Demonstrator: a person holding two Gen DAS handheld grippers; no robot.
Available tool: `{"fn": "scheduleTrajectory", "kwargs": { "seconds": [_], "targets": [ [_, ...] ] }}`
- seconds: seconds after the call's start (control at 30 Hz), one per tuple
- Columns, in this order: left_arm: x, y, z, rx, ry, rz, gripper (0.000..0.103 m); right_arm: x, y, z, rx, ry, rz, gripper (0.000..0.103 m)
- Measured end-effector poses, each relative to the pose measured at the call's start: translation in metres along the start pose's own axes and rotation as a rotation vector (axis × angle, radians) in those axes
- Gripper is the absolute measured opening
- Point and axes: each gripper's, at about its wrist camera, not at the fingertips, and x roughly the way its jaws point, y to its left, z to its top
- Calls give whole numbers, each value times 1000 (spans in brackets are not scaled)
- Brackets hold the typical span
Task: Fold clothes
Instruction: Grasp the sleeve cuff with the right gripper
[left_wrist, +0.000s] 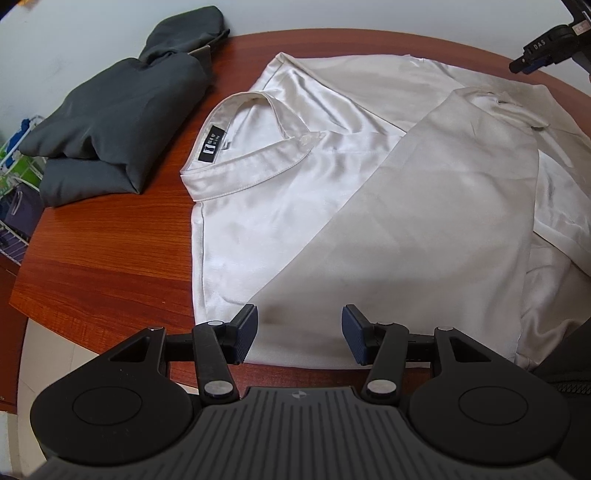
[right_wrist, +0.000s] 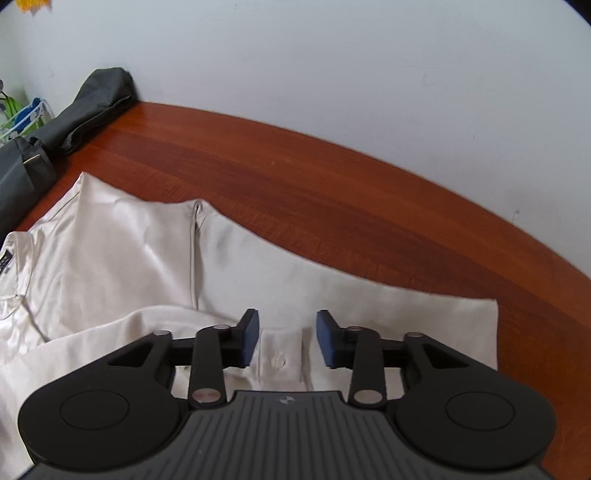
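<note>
A white satin shirt (left_wrist: 295, 206) lies flat on the wooden table (left_wrist: 103, 266), its collar (left_wrist: 255, 147) with a black label toward the left. One sleeve (left_wrist: 443, 221) is folded diagonally across the front. My left gripper (left_wrist: 300, 332) hangs open over the shirt's near hem, with nothing between its pads. In the right wrist view the shirt (right_wrist: 110, 258) spreads to the left, and the sleeve's buttoned cuff (right_wrist: 279, 356) lies on the cloth just below my right gripper (right_wrist: 286, 339). That gripper is open, its blue pads clear of the cuff on either side.
A folded dark grey garment (left_wrist: 118, 122) sits at the table's back left, also in the right wrist view (right_wrist: 92, 107). A wire rack (left_wrist: 18, 177) stands off the left edge. A black device part (left_wrist: 543, 48) juts in at top right. A white wall (right_wrist: 332, 74) backs the table (right_wrist: 332, 206).
</note>
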Motion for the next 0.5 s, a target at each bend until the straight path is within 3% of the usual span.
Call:
{"fn": "scheduleTrajectory", "kwargs": {
  "seconds": [0.27,0.5],
  "targets": [
    [1,-5,1,10,5,0,55,18,-23,-23,86,81,20,63],
    [1,-7,2,9,13,4,55,35,-21,-37,76,149,67,64]
  ]
}}
